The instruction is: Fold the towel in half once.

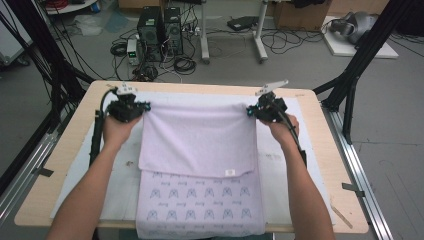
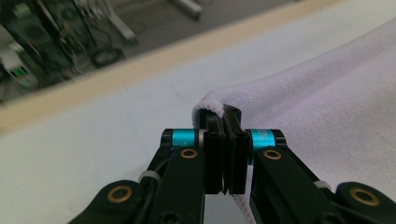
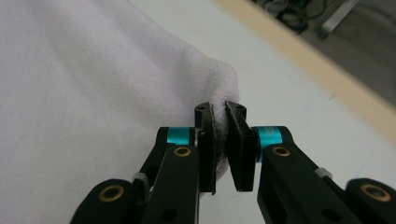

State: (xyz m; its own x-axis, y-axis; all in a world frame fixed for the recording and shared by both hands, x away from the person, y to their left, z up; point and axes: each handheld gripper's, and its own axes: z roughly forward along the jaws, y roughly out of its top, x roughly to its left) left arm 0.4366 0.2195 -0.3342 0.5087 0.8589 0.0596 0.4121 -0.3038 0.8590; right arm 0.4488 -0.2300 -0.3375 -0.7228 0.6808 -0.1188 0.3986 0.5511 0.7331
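A pale lilac towel [image 1: 200, 140] lies on the white mat [image 1: 117, 185] of the wooden table [image 1: 70, 130]. Its plain upper layer is folded over a lower layer printed with small blue figures [image 1: 200, 202], which hangs over the near edge. My left gripper [image 1: 144, 108] is shut on the upper layer's far left corner; in the left gripper view [image 2: 224, 116] the hem of the towel [image 2: 327, 102] sits pinched between the pads. At the far right corner my right gripper [image 1: 249, 113] is shut on the towel [image 3: 93, 70], with a bunched fold between its jaws [image 3: 219, 112].
Black frame posts [image 1: 50, 75] rise beside the table's left and right [image 1: 357, 70] far corners. Computer towers [image 1: 160, 32] and loose cables lie on the floor beyond the far edge. A small white label [image 1: 230, 172] marks the towel's upper layer.
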